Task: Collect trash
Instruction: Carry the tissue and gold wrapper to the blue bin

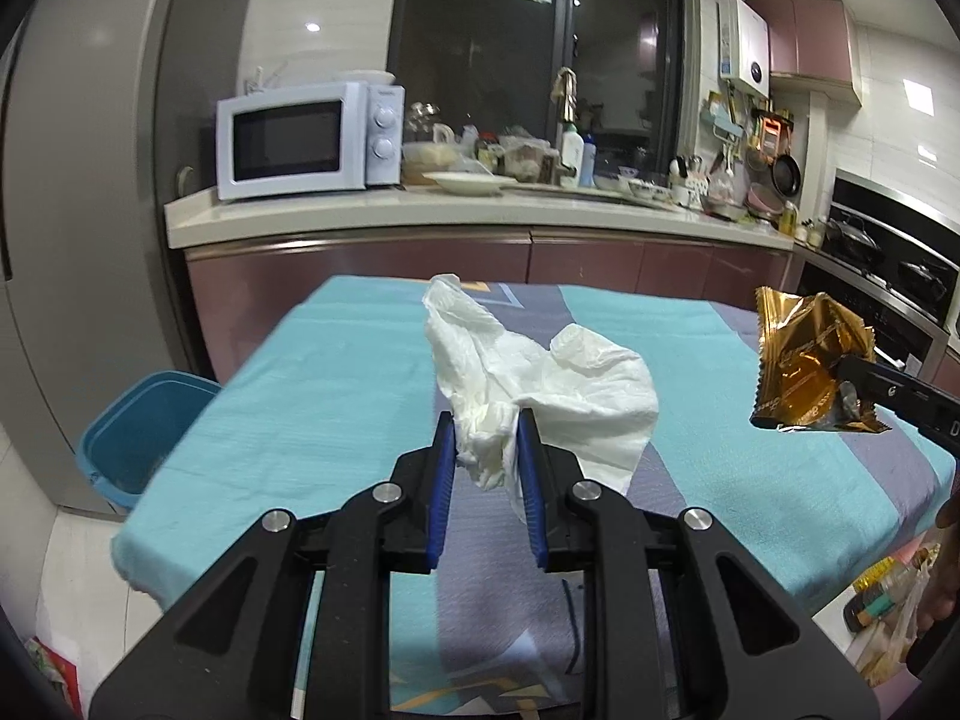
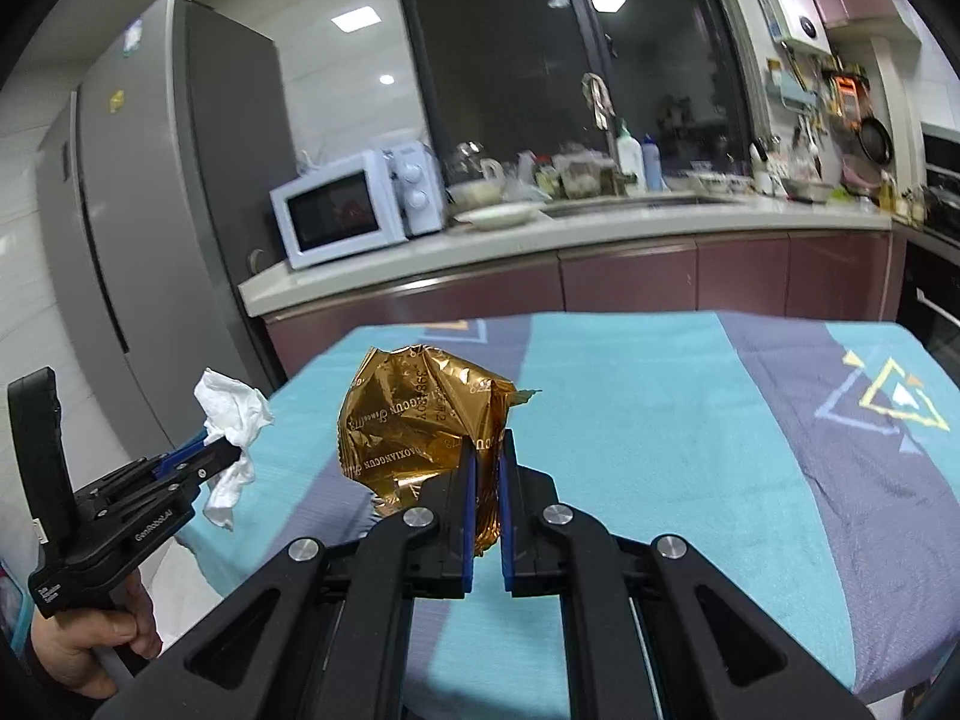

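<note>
Above the turquoise-clothed table [image 1: 336, 396], left gripper [image 1: 485, 438] pinches the crumpled tissue [image 1: 540, 384], right gripper [image 2: 487, 450] clamps the gold wrapper [image 2: 414, 420]; next, probably carry both to the blue bin [image 1: 138, 438].

White microwave [image 1: 309, 141] on counter, grey fridge [image 2: 168, 192], plate [image 1: 468, 182], dark window [image 1: 534, 60]
</note>
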Demonstrator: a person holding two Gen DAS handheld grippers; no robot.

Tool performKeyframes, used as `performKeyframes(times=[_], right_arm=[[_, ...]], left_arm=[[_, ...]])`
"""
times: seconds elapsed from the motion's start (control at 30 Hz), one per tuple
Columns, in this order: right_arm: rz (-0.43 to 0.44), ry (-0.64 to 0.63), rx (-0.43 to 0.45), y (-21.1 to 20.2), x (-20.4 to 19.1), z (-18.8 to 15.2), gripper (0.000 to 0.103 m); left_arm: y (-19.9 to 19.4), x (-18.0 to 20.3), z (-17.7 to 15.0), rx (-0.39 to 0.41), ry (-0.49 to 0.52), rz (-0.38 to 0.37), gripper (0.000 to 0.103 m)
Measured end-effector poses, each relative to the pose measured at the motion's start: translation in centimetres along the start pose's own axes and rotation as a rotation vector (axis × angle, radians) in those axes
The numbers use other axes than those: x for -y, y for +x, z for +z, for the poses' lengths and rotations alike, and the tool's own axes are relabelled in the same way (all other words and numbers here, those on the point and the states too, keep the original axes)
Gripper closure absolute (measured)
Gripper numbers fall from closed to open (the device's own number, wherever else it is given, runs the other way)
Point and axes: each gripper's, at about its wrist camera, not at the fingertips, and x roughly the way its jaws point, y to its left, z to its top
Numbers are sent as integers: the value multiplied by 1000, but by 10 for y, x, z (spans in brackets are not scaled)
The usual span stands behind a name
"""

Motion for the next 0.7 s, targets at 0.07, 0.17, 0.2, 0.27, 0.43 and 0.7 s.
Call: performKeyframes(times=[0.07,0.17,0.2,0.27,0.43,0.7], right_arm=[[18,-14,20,-5,-8,4,98],[49,-38,47,-14,-22,8,98],[57,-45,53,-15,-26,9,98],[80,-61,66,-19,-36,11,98],[130,-88,90,-23,-55,18,98],[220,-154,108,-4,-101,40,98]], left_arm=[[-15,-6,0,18,-7,16,82],[-34,-16,1,38,-20,40,82],[-43,-20,1,46,-28,49,82],[-59,-25,1,64,-32,69,82],[-95,-39,2,101,-50,112,82],[-145,-83,12,165,-95,244,82]])
